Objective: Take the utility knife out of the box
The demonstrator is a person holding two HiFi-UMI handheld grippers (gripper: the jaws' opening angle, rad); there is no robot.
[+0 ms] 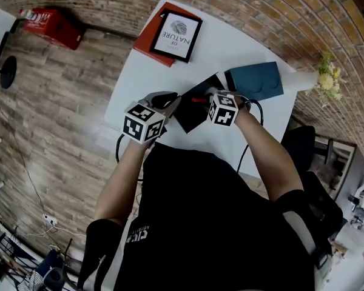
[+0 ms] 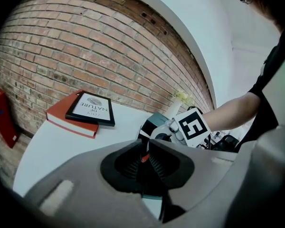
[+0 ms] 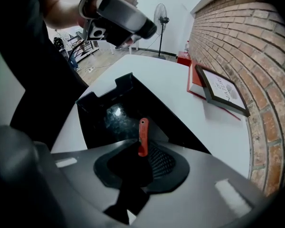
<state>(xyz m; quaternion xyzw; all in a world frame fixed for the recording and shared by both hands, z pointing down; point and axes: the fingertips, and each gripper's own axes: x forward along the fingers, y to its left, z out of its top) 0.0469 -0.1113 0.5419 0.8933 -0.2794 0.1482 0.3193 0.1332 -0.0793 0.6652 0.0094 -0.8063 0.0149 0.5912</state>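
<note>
the right gripper (image 3: 141, 150) has its jaws pressed together on an orange-red utility knife (image 3: 142, 133), which sticks up from between them with its rounded end pointing away. just beyond those jaws lies the open black box (image 3: 118, 113), and the knife sits over its glossy dark inside, in the jaws' grip. whether it touches the box floor cannot be told.

the left gripper (image 2: 146, 148) has its jaws nearly together, pinching what looks like the dark wall of the black box. a speck of the knife's red shows in the slit between them. straight past these jaws the right gripper faces them, close by, with a teal box (image 2: 157, 119) just behind it. farther off, to the left of the jaws, a framed print (image 2: 91, 109) lies on a red book (image 2: 69, 123) on the white surface (image 2: 61, 148). a brick wall (image 2: 85, 46) rises behind it all.
</note>
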